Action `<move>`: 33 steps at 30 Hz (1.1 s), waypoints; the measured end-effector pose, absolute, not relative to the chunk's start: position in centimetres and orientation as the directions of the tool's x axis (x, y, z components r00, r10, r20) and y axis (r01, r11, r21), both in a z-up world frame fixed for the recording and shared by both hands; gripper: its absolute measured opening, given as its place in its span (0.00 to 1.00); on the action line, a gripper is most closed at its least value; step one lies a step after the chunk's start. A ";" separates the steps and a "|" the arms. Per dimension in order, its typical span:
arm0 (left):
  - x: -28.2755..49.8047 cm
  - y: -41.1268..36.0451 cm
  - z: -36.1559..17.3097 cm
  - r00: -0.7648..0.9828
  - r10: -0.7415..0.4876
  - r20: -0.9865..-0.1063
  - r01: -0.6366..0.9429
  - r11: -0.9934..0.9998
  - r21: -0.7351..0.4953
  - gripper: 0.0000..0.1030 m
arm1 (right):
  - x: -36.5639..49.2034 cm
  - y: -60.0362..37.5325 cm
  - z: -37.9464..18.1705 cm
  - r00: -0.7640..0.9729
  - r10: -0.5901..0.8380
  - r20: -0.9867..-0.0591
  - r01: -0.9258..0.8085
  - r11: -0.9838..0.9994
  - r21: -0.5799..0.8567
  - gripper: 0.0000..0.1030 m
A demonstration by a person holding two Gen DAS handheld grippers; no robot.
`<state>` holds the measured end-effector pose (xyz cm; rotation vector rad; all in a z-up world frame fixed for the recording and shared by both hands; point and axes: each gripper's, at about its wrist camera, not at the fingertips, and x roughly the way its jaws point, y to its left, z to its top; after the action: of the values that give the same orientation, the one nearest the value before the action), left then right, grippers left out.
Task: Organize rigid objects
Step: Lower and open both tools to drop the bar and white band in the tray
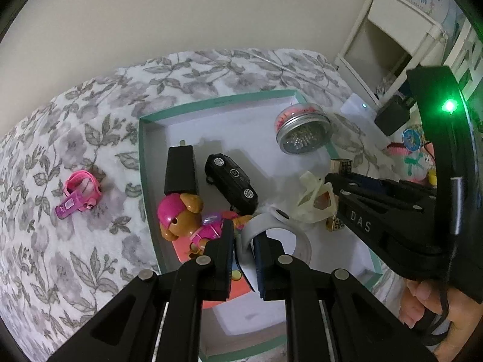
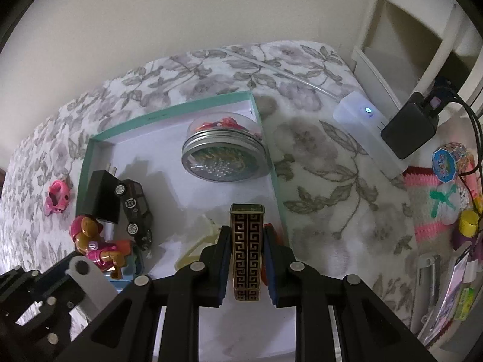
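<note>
A teal-rimmed white box lies on the floral blanket. In it are a jar with a metal lid, a black toy car, a black charger, a pink-and-brown puppy toy and a cream plastic clip. My left gripper is shut on a grey watch band over the box. My right gripper is shut on a black-and-gold patterned tin above the box's right side.
A pink toy watch lies on the blanket left of the box. A white device with a lit dot and a black adapter sit at the right. Beyond them are a crocheted mat with small toys and a white shelf.
</note>
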<state>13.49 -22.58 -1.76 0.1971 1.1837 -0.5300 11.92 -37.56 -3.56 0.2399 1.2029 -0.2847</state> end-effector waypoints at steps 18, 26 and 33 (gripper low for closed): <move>13.9 -22.7 -2.9 0.246 -0.271 -0.930 0.485 0.866 -0.124 0.20 | 12.6 -36.8 -3.0 0.323 -0.116 -0.939 0.334 0.942 -0.001 0.23; 13.9 -22.5 -1.5 0.275 -0.300 -0.914 0.484 0.864 -0.138 0.44 | 12.5 -36.3 -0.3 0.389 -0.151 -0.909 0.327 0.945 -0.017 0.34; 15.2 -19.9 0.5 0.359 -0.294 -0.886 0.415 0.900 -0.130 0.52 | 12.0 -35.4 2.3 0.454 -0.172 -0.874 0.319 0.948 -0.021 0.39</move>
<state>15.22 -19.91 0.49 0.1235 1.1135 -0.4589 12.04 -35.35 2.34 0.1542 1.0578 -0.3040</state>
